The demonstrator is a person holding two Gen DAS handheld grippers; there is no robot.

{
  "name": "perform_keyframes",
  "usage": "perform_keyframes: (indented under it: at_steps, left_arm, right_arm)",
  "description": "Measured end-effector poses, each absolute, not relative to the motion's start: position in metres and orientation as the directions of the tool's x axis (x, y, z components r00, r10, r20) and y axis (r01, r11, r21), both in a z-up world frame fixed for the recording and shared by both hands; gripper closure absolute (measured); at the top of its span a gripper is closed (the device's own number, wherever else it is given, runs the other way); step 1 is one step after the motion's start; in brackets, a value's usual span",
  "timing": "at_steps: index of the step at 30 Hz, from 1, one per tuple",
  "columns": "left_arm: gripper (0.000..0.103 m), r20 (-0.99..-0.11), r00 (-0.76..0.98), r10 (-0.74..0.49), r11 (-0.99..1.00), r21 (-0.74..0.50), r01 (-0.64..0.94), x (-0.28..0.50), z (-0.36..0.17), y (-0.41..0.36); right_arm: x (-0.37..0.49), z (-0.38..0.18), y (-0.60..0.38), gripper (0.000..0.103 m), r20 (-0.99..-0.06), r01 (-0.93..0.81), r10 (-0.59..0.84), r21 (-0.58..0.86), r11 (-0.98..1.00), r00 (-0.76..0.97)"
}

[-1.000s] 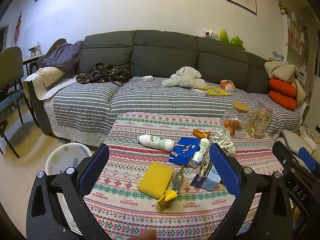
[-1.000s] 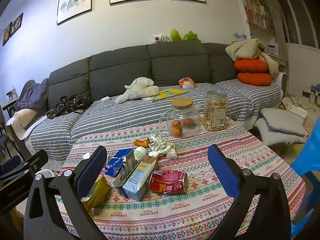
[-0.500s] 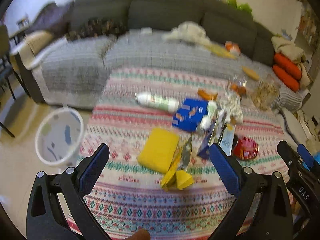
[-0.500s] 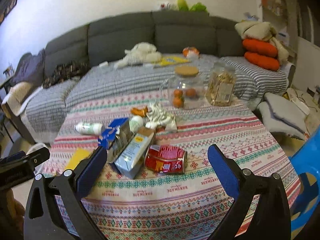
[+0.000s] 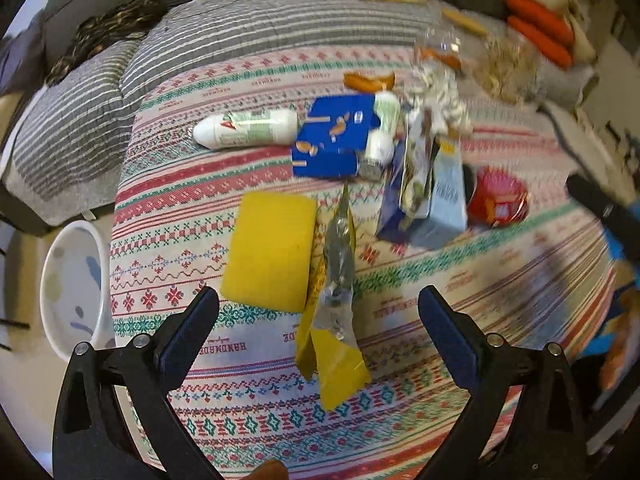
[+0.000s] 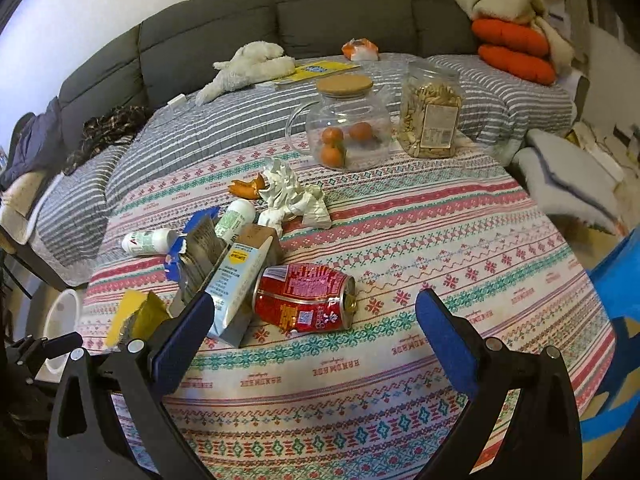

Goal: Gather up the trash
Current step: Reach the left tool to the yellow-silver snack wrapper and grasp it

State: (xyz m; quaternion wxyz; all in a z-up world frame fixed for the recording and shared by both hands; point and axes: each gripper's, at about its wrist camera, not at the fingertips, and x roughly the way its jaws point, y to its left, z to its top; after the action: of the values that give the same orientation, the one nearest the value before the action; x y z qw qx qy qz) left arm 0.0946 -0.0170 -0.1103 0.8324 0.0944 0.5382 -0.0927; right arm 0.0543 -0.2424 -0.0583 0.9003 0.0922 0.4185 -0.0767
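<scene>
Trash lies on the patterned tablecloth (image 5: 460,300). My left gripper (image 5: 319,312) is open above a yellow foil wrapper (image 5: 332,312), beside a yellow sponge (image 5: 270,254). Beyond lie a blue flattened box (image 5: 334,142), a white bottle (image 5: 248,130), a torn carton (image 5: 432,188) and a crushed red can (image 5: 498,202). My right gripper (image 6: 310,320) is open just above the red can (image 6: 306,298), with the carton (image 6: 234,280), crumpled white paper (image 6: 292,196) and orange peel (image 6: 246,188) behind it.
A white bin (image 5: 70,284) stands on the floor left of the table. A glass jar with oranges (image 6: 346,124) and a snack jar (image 6: 432,110) stand at the table's far side. A grey sofa (image 6: 280,28) is behind. A blue chair (image 6: 616,280) is at right.
Both grippers have tilted down and moved closer to the table. The left now hovers over the yellow wrapper, the right over the red can. Both stay open.
</scene>
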Motion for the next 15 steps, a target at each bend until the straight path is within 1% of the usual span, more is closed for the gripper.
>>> perform_keyframes:
  at_steps: [1, 2, 3, 4, 5, 6, 7, 9, 12, 13, 15]
  left_arm:
    - [0.027, -0.916, 0.397, -0.048, 0.960, 0.067, 0.271, 0.096, -0.114, -0.019]
    - [0.041, -0.918, 0.389, -0.076, 0.958, 0.041, 0.284, 0.093, -0.114, -0.021]
    - [0.047, -0.920, 0.381, -0.092, 0.955, 0.026, 0.296, 0.093, -0.114, -0.022]
    - [0.057, -0.921, 0.376, -0.104, 0.952, 0.017, 0.305, 0.092, -0.115, -0.023]
    - [0.072, -0.921, 0.374, -0.109, 0.950, 0.015, 0.312, 0.092, -0.114, -0.022]
    - [0.081, -0.919, 0.374, -0.127, 0.949, -0.003, 0.315, 0.090, -0.114, -0.023]
    - [0.086, -0.917, 0.370, -0.147, 0.948, -0.023, 0.318, 0.089, -0.113, -0.021]
    - [0.088, -0.900, 0.370, -0.229, 0.940, -0.106, 0.325, 0.086, -0.104, -0.018]
    - [0.089, -0.828, 0.432, -0.358, 0.916, -0.223, 0.332, 0.082, -0.077, -0.004]
    - [0.089, -0.809, 0.451, -0.377, 0.912, -0.240, 0.331, 0.081, -0.072, -0.001]
    - [0.089, -0.739, 0.528, -0.419, 0.904, -0.285, 0.319, 0.079, -0.052, 0.013]
  right_arm:
    - [0.055, -0.060, -0.242, 0.005, -0.770, 0.214, -0.063, 0.096, 0.972, 0.635]
    - [0.056, -0.061, -0.241, 0.005, -0.774, 0.213, -0.061, 0.097, 0.972, 0.630]
    - [0.058, -0.062, -0.241, 0.005, -0.779, 0.212, -0.055, 0.102, 0.972, 0.625]
    - [0.059, -0.064, -0.241, 0.005, -0.783, 0.210, -0.048, 0.107, 0.972, 0.620]
    - [0.060, -0.065, -0.240, 0.005, -0.787, 0.209, -0.043, 0.111, 0.971, 0.615]
    - [0.061, -0.066, -0.240, 0.005, -0.790, 0.208, -0.039, 0.113, 0.971, 0.612]
    - [0.061, -0.067, -0.239, 0.005, -0.790, 0.205, -0.038, 0.111, 0.972, 0.612]
    - [0.061, -0.067, -0.234, 0.005, -0.787, 0.194, -0.044, 0.097, 0.976, 0.615]
    - [0.067, -0.066, -0.222, 0.005, -0.781, 0.151, -0.034, 0.077, 0.986, 0.623]
    - [0.070, -0.065, -0.216, 0.005, -0.779, 0.130, -0.031, 0.066, 0.989, 0.626]
    - [0.075, -0.064, -0.205, 0.005, -0.774, 0.099, -0.032, 0.040, 0.994, 0.633]
